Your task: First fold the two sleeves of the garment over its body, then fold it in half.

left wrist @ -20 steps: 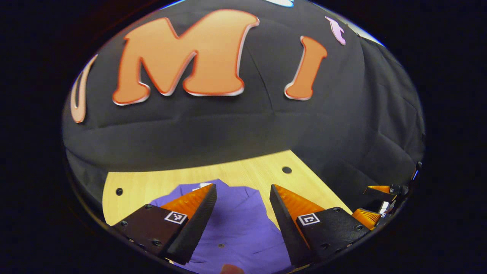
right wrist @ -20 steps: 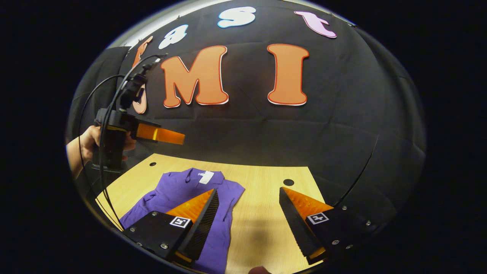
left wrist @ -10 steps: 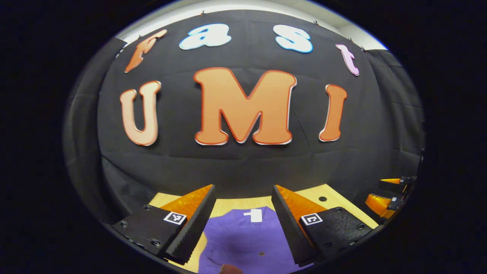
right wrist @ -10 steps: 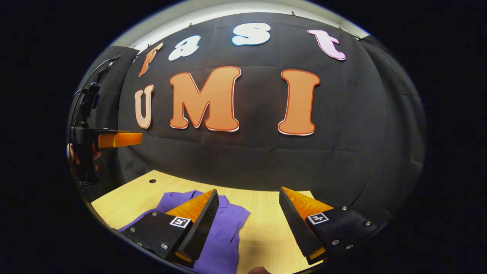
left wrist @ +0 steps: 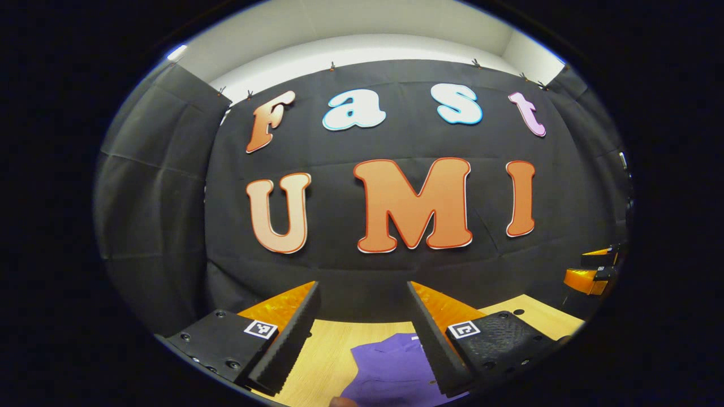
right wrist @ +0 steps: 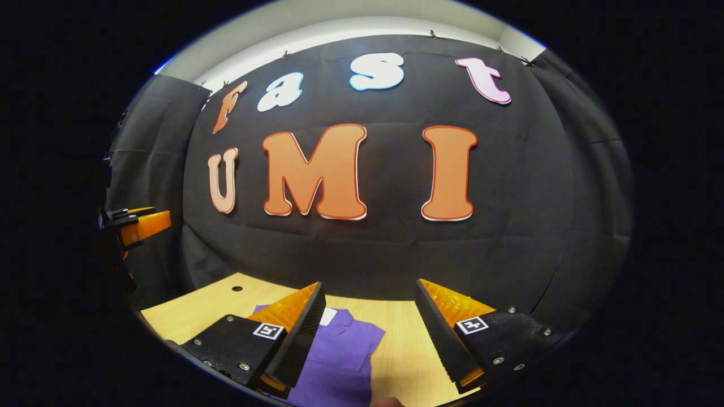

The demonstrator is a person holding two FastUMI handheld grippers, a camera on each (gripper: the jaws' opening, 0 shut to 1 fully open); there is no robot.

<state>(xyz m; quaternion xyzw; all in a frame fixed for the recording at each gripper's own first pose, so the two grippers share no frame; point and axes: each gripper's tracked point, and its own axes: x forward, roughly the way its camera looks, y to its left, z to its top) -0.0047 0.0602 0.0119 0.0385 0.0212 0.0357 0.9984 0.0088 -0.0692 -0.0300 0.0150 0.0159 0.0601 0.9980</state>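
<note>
Purple cloth is what I go by: the garment [left wrist: 390, 370] lies on the wooden table [left wrist: 334, 362] at the bottom of the left gripper view, showing between and under my left gripper [left wrist: 362, 333], and in the right gripper view it sits at the lower left of the frame [right wrist: 345, 362], partly behind the nearer finger. Both tools look out level at the black booth wall, so I see just the far end of the shirt with a small white tag at the collar. My left gripper has its jaws spread wide with nothing between them, and my right gripper [right wrist: 370, 333] is spread the same way, empty, over bare table beside the shirt. At the right edge of the left gripper view I catch the orange fingers of the right tool, and at the left edge of the right gripper view the orange of the left one; they hang well apart. I cannot tell from this strip of cloth how the sleeves lie, so I judge the fold as possibly already made, or else not begun; either way no grip is in hand. If work remains, my next move calls for tipping both tools down until the whole garment shows, finding a sleeve end or hem, and closing on a single layer without bunching.
</note>
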